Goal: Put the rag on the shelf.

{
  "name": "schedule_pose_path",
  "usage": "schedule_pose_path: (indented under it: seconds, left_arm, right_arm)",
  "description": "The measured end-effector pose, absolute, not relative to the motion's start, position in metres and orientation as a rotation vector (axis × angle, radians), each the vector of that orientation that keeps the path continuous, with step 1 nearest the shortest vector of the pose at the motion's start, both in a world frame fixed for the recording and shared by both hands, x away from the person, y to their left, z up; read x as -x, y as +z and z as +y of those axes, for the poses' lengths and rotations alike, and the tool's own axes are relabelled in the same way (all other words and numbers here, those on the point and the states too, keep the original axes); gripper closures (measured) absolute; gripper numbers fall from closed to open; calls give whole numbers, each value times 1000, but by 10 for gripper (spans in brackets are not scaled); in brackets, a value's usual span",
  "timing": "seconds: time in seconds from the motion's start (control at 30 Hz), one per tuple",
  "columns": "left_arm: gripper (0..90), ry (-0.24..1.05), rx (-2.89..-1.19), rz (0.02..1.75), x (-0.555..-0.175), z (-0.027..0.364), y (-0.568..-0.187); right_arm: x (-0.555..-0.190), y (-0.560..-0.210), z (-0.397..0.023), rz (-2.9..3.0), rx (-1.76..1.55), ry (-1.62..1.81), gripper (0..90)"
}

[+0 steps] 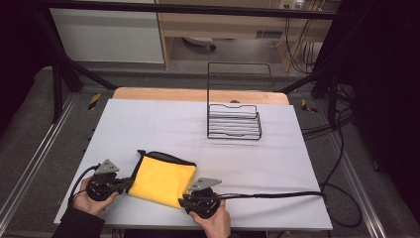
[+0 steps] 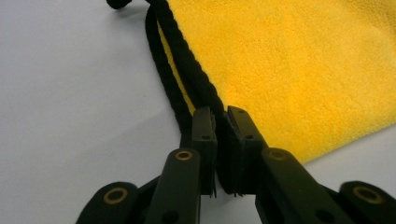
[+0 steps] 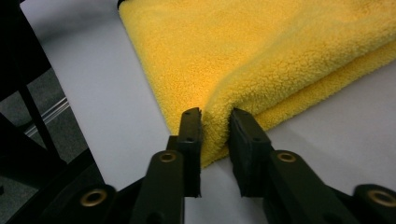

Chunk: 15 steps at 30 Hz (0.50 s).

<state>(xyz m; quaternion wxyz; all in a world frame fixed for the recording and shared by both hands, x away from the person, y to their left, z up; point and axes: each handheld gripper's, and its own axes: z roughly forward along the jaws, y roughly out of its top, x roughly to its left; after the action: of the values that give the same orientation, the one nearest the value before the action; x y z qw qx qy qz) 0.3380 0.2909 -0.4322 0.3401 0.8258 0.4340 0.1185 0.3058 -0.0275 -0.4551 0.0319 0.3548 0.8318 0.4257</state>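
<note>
The left gripper (image 2: pixel 222 116) is clamped on the yellow cloth's (image 1: pixel 161 178) black-edged corner; the right gripper (image 3: pixel 215 119) pinches the opposite corner, apparently several layers, on the bench (image 1: pixel 163 124).

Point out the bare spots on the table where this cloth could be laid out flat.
The widest bare patch of the table lies left of the wire rack, beyond the yellow cloth. A smaller patch runs right of the cloth, between the rack and the cable. The near edge is crowded: the left hand-held gripper and right hand-held gripper each pinch a cloth corner there.
</note>
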Motion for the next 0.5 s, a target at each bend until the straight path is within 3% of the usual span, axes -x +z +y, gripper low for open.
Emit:
schedule_pose_path:
  seconds: [0.13,0.2,0.23,0.27,0.3,0.33,0.5]
  left_arm:
    - [797,327,-2146,1112,-336,291,-431]
    - [706,341,-2128,1099,-335,292,-428]
    - [706,348,-2113,1096,-334,293,-427]
    - [632,355,-2103,1089,-334,294,-425]
    - [632,359,-2082,1087,-333,295,-424]
    - [560,364,-2057,1081,-333,296,-422]
    - [461,368,-2010,1070,-333,297,-420]
  right_arm:
    - [-308,-452,-28,2583,-1099,1318,877]
    - [-310,-447,-32,2589,-1081,1298,881]
    - [-310,-447,-32,2589,-1081,1298,881]
    - [-312,-440,-37,2590,-1071,1273,882]
    - [-312,-440,-37,2590,-1071,1273,882]
    - [-315,-433,-43,2595,-1071,1250,883]
    - [-322,-424,-65,2584,-1099,1210,882]
